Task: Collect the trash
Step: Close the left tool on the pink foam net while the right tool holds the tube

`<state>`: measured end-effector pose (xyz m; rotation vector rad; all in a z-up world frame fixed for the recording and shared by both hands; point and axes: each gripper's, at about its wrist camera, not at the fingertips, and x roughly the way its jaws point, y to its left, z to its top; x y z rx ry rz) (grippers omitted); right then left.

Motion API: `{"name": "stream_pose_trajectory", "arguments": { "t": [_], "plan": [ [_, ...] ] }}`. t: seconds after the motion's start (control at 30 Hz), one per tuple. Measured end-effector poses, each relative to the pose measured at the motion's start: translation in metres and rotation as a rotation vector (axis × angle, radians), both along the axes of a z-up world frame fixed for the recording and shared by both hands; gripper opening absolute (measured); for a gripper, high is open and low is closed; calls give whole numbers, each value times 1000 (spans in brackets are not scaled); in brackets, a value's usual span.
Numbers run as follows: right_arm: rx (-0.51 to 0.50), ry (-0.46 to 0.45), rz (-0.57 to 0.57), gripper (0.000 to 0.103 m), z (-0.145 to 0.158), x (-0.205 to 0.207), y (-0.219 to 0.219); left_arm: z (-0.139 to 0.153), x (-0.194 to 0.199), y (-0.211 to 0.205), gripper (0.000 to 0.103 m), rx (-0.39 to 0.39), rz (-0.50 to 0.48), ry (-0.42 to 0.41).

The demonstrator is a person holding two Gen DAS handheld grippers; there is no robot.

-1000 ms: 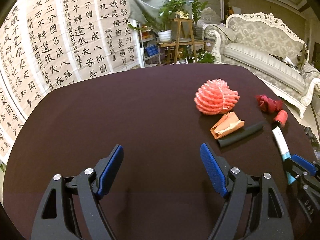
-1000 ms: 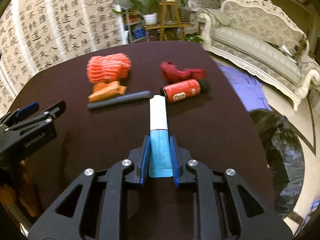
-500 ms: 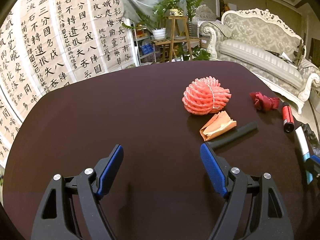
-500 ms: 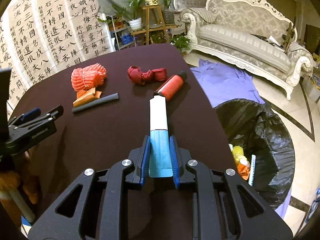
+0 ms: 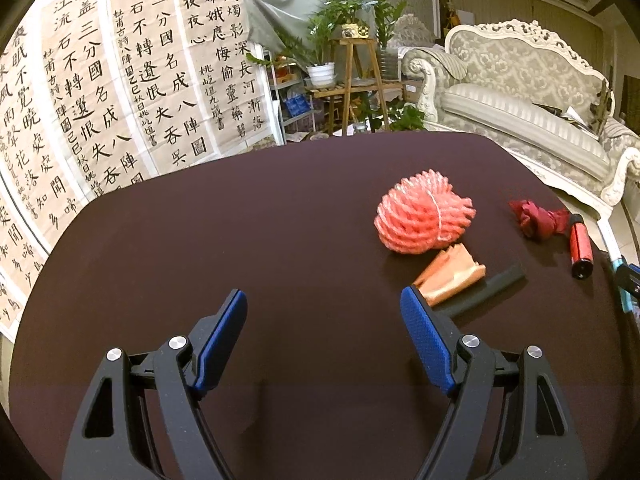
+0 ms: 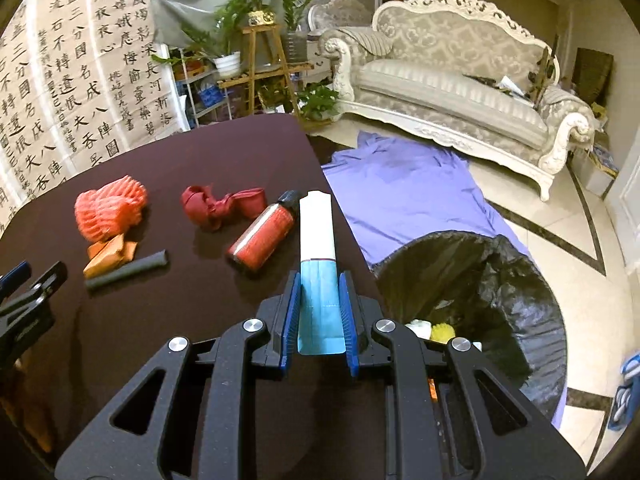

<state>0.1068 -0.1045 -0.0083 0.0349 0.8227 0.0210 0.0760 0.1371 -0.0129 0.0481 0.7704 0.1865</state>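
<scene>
Now my right gripper has its jaws clenched on a blue-and-white tube beside the bin, my left gripper released, five scraps left on the worktop.

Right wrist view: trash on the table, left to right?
Pink foam net → black tube → dark red crumpled wrapper → red bottle → white-and-blue carton shut in the right hand-held gripper. The orange wrapper overlaps the net and tube, so it is left out.
</scene>
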Motion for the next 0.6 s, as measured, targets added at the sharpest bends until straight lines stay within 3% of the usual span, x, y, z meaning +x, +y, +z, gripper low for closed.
{"name": "stream_pose_trajectory", "arguments": {
  "t": [0.6],
  "plan": [
    [7,32,42,19,-9,30,16,9,45,-8,77,10,-110,-36]
  ]
}}
